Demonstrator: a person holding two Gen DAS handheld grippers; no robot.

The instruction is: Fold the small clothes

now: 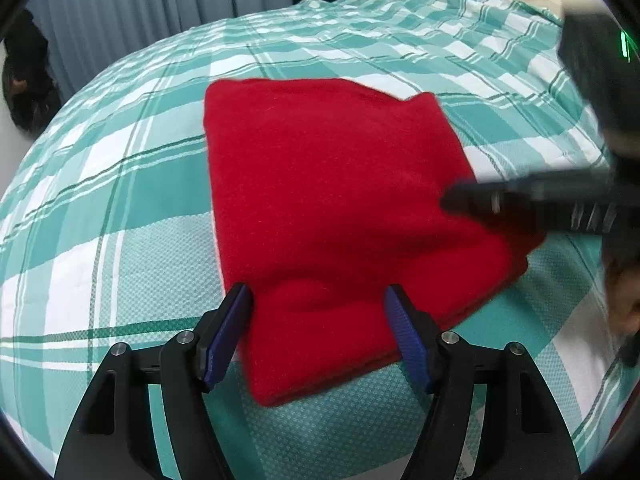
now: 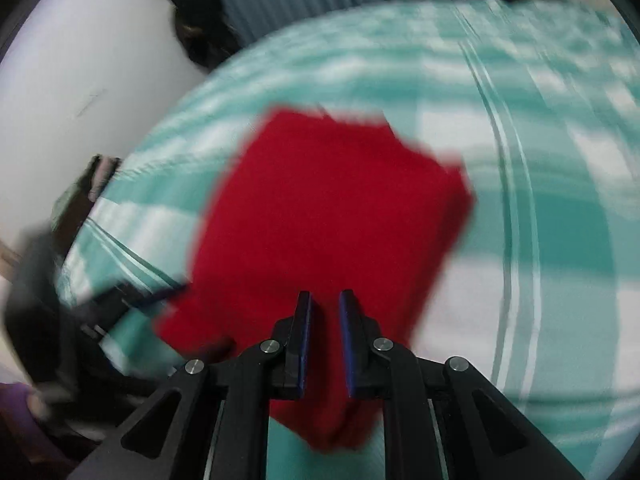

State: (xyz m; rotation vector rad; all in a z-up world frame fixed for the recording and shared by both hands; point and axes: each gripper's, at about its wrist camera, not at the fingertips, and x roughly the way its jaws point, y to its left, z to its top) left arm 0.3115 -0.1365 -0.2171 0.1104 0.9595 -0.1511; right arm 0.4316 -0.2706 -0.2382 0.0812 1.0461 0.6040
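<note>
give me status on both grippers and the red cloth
Left gripper open, straddling near edge of folded red fleece cloth. Right gripper shut, tips over cloth, nothing visibly pinched. Teal plaid bedspread clear around it.

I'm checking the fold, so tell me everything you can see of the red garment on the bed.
The red garment is a plain, fuzzy knit-looking cloth, folded into a compact, roughly rectangular stack lying flat on the teal-and-white plaid bedspread. Its near edge bulges slightly, and a corner sticks up at the far side. The left claw straddles that near edge with jaws open. The right claw, nearly shut, points at its right side; whether it touches is unclear.
</note>
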